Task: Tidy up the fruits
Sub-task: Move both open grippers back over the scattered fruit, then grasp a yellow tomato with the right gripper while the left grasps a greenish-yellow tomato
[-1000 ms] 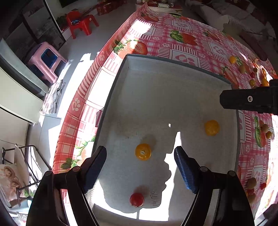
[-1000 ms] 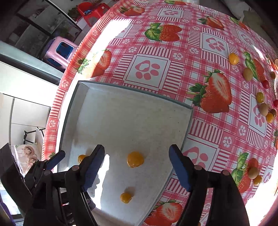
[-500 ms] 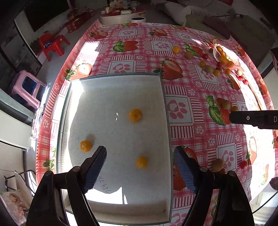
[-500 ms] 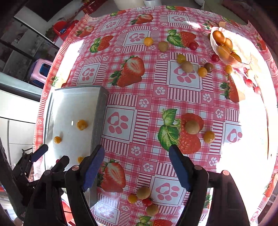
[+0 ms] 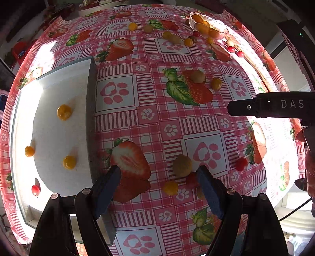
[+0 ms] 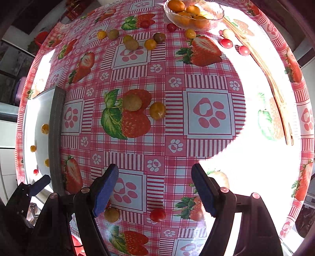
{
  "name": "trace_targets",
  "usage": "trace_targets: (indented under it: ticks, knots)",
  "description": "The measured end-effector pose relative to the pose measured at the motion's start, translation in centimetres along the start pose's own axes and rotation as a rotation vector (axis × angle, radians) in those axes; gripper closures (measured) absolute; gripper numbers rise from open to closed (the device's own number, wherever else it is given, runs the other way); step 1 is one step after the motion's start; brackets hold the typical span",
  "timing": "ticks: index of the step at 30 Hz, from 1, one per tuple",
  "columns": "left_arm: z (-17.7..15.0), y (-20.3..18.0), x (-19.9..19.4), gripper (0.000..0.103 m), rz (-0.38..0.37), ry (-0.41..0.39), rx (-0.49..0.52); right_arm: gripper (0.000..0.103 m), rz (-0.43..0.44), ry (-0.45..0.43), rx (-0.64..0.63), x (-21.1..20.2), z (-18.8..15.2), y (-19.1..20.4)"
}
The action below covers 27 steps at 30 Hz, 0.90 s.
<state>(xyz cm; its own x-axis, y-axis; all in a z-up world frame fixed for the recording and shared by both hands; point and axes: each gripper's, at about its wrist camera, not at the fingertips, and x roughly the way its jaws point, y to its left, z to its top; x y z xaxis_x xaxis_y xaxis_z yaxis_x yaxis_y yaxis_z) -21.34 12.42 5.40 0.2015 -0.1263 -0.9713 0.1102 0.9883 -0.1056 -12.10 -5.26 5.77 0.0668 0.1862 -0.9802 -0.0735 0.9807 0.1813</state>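
Note:
A white tray (image 5: 59,82) with grey walls lies at the left and holds three yellow fruits (image 5: 64,112) and a red one (image 5: 35,190). My left gripper (image 5: 158,178) hangs open over the strawberry tablecloth, just right of the tray wall. A brown-green fruit (image 5: 182,165) and a yellow fruit (image 5: 170,188) lie on the cloth between its fingers, untouched. My right gripper (image 6: 155,181) is open over bare cloth. A red fruit (image 6: 157,214) and a yellow-brown fruit (image 6: 111,214) lie near its fingers. The tray (image 6: 57,126) is at its left.
A glass bowl (image 6: 214,18) of orange fruits stands at the far edge. Several loose small fruits are scattered near it, and two more (image 6: 132,102) lie mid-table. A wooden stick (image 6: 275,86) lies along the sunlit right side. A person's hand (image 5: 309,163) shows at the right edge.
Both grippers have swept from above the tray to the right, over the tablecloth and its loose fruits. Both stayed open and empty.

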Motion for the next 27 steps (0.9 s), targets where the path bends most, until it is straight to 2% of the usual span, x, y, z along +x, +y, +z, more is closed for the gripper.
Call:
trace_targets:
  ticks: [7, 13, 16, 19, 21, 22, 24, 25, 26, 27]
  knots:
    - [0.1, -0.7, 2.5, 0.022, 0.012, 0.050, -0.040, 0.026, -0.014, -0.026, -0.044, 1.4, 1.9, 0.5]
    - [0.0, -1.0, 3.2, 0.023, 0.019, 0.063, -0.072, 0.046, -0.048, -0.034, -0.085, 3.1, 3.7, 1.0]
    - [0.1, -1.3, 3.4, 0.036, 0.020, 0.072, -0.079, 0.050, -0.051, -0.041, -0.086, 3.5, 4.3, 1.0]
    - [0.1, -2.0, 3.6, 0.036, 0.042, 0.075, -0.070, 0.052, -0.055, -0.048, -0.097, 3.7, 4.6, 1.2]
    - [0.2, -2.4, 3.8, 0.039, 0.051, 0.075, -0.066, 0.058, -0.063, -0.056, -0.102, 3.8, 4.8, 1.5]
    - [0.2, -2.6, 3.8, 0.043, 0.065, 0.073, -0.061, 0.062, -0.066, -0.061, -0.107, 3.8, 4.9, 1.5]
    - [0.0, -2.8, 3.6, 0.052, 0.075, 0.064, -0.053, 0.080, -0.070, -0.067, -0.110, 3.8, 5.1, 1.6]
    - [-0.1, -2.9, 3.4, 0.066, 0.071, 0.055, -0.049, 0.080, -0.066, -0.070, -0.107, 3.7, 5.1, 1.6]
    - [-0.1, -2.9, 3.3, 0.076, 0.064, 0.052, -0.045, 0.080, -0.061, -0.075, -0.103, 3.7, 5.1, 1.6]
    - [-0.1, -2.8, 3.2, 0.076, 0.055, 0.052, -0.049, 0.080, -0.056, -0.076, -0.099, 3.6, 5.1, 1.5]
